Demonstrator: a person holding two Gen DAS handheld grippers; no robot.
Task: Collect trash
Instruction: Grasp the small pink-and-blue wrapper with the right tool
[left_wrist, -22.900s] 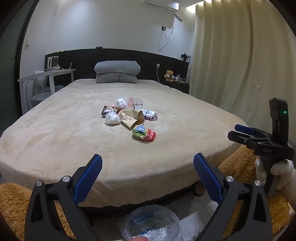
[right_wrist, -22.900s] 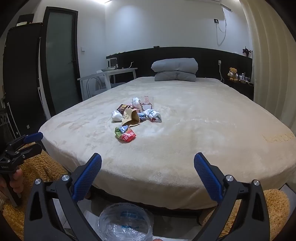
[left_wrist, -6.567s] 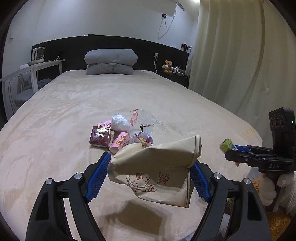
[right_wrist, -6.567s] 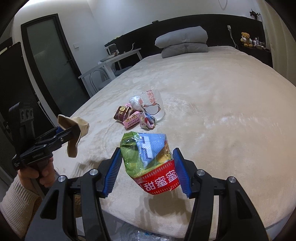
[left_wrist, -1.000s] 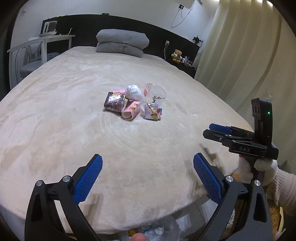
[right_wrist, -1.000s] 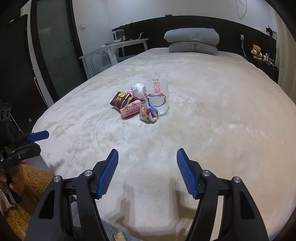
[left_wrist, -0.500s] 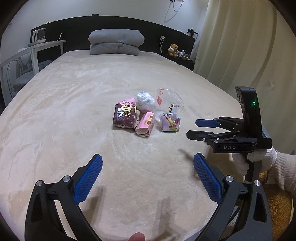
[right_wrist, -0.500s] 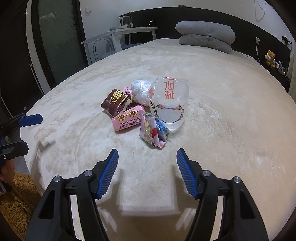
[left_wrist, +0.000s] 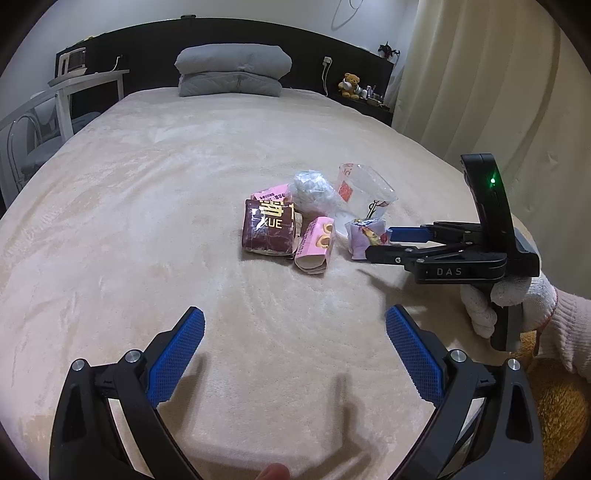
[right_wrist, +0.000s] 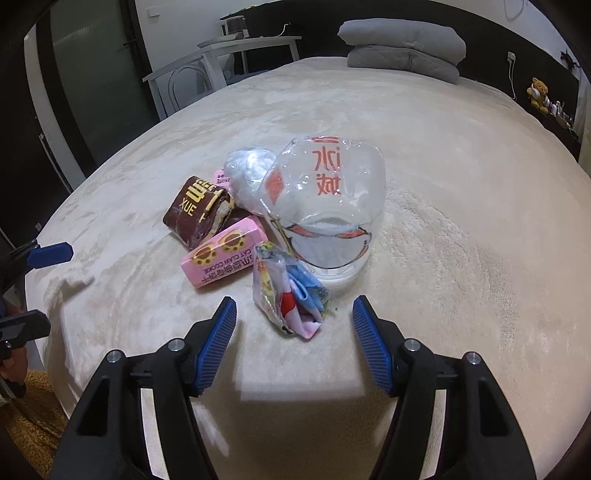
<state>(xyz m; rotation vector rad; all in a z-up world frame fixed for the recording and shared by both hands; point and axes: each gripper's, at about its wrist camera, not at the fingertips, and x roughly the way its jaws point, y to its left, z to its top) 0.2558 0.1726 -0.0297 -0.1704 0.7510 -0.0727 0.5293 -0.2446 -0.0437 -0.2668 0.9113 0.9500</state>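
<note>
A small pile of trash lies on the beige bed (left_wrist: 147, 206): a crumpled colourful wrapper (right_wrist: 288, 295), a clear plastic cup with red print (right_wrist: 328, 206), a pink cookie box (right_wrist: 225, 258), a brown wrapper (right_wrist: 197, 210) and a clear crumpled bag (right_wrist: 247, 173). My right gripper (right_wrist: 293, 325) is open, its jaws on either side of the near end of the colourful wrapper. It also shows in the left wrist view (left_wrist: 376, 243), reaching in from the right. My left gripper (left_wrist: 295, 339) is open and empty, hovering short of the pile (left_wrist: 295, 221).
Grey folded bedding (left_wrist: 231, 70) lies at the head of the bed against a black headboard. A white desk and chair (left_wrist: 48, 107) stand at the left, curtains (left_wrist: 491, 92) at the right. A brown fluffy rug (left_wrist: 557, 402) lies beside the bed.
Both grippers have moved forward toward the pile. The right gripper has come down around the colourful wrapper, still open.
</note>
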